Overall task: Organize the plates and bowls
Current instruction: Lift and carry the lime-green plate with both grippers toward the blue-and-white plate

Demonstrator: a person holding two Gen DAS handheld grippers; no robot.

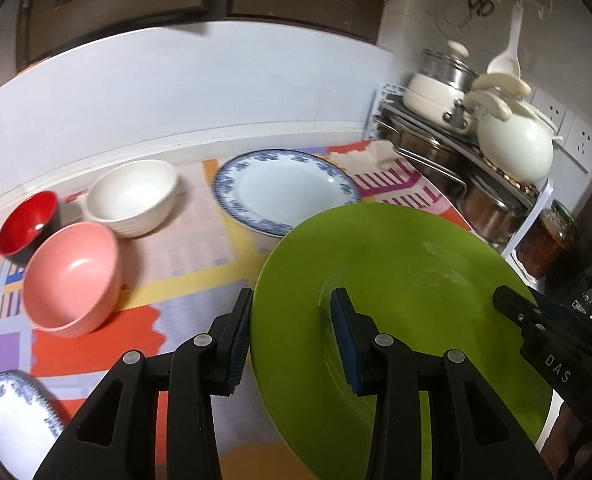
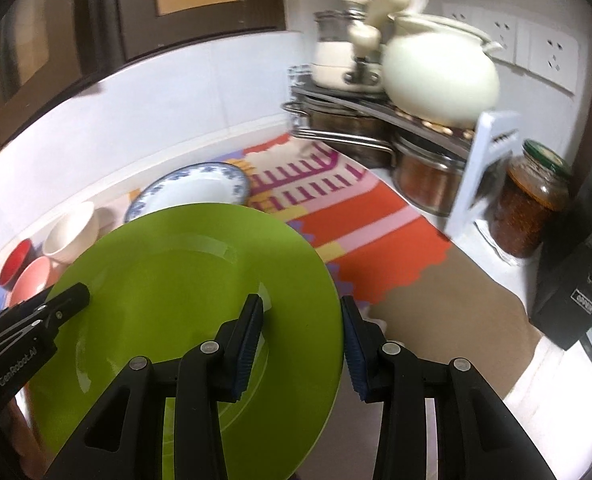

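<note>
A big green plate (image 1: 396,280) (image 2: 176,264) hangs tilted above the colourful mat, carried by both grippers. My left gripper (image 1: 292,312) is shut on its left rim, one pad on top and one underneath. On the opposite rim my right gripper (image 2: 302,312) is shut the same way. Each gripper's tip shows in the other's view: right gripper (image 1: 508,304), left gripper (image 2: 76,294). Behind the green plate lies a blue-rimmed plate (image 1: 288,188) (image 2: 192,192). To its left stand a white bowl (image 1: 132,196), a pink bowl (image 1: 72,276) and a red bowl (image 1: 26,222).
A second blue-rimmed plate (image 1: 12,420) lies at the near left. A metal rack (image 2: 344,100) with cream pots and steel pans fills the back right corner. A jar (image 2: 532,208) and a black box (image 2: 576,280) stand to the right. The tiled wall (image 1: 176,92) runs behind.
</note>
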